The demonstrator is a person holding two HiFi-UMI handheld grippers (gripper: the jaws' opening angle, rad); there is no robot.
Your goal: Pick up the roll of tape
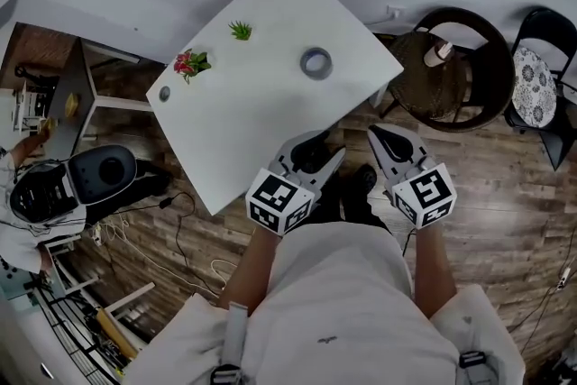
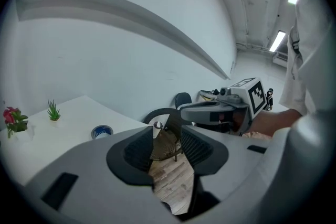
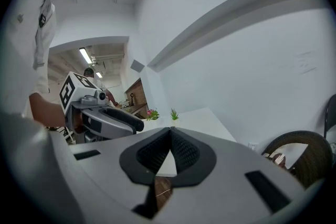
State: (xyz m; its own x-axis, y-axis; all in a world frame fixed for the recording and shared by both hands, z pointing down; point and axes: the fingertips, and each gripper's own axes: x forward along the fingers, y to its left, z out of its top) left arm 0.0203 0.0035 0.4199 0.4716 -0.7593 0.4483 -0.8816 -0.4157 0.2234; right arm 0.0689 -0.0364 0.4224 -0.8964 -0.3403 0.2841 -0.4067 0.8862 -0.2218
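The roll of tape (image 1: 315,63) lies flat on the white table (image 1: 261,122), toward its right corner; it is grey with a blue inside. In the left gripper view the tape (image 2: 102,131) sits well to the left of the jaws. My left gripper (image 1: 323,149) hovers at the table's near edge, short of the tape, its jaws open with nothing between them (image 2: 168,140). My right gripper (image 1: 383,138) hangs beside it, off the table's edge over the floor, its pads meeting at the tips (image 3: 169,136) with nothing held.
A red flower pot (image 1: 191,63), a small green plant (image 1: 240,31) and a small round object (image 1: 164,93) stand along the table's far left side. A wicker chair (image 1: 455,72) and a black chair (image 1: 536,77) stand right of the table. Floor clutter and cables lie left.
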